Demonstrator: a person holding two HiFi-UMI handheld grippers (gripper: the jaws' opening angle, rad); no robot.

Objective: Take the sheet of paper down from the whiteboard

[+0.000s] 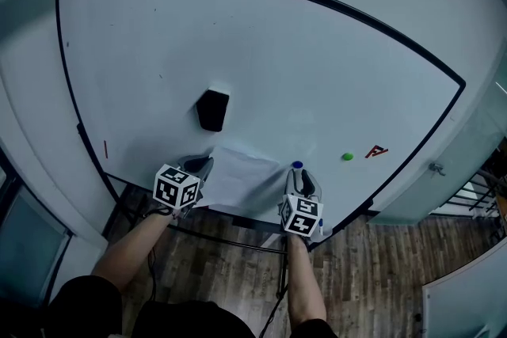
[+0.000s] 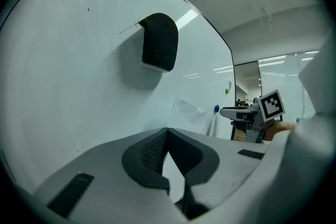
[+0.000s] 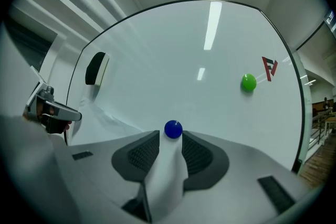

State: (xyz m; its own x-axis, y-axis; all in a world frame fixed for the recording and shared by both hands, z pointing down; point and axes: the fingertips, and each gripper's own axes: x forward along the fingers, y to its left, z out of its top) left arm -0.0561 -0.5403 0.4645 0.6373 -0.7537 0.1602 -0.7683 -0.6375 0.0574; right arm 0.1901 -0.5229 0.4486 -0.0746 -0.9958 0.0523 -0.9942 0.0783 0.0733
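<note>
The sheet of paper [image 1: 242, 178] hangs low on the whiteboard [image 1: 261, 59], and its left side stands off the board. My left gripper [image 1: 203, 167] is shut on the sheet's left edge [image 2: 185, 113], with the jaws meeting at the tip. A blue magnet [image 1: 297, 165] pins the sheet's upper right corner. My right gripper [image 1: 302, 183] points at that magnet [image 3: 173, 129]. Its jaws stand apart on either side of the magnet, with a thin gap on the left, and the paper [image 3: 165, 176] shows between them.
A black eraser [image 1: 212, 109] sticks to the board above the sheet. A green magnet [image 1: 347, 157] and a red mark [image 1: 376, 151] lie to the right of it. The board's black frame [image 1: 238, 211] runs just below the grippers, above a wooden floor [image 1: 372, 265].
</note>
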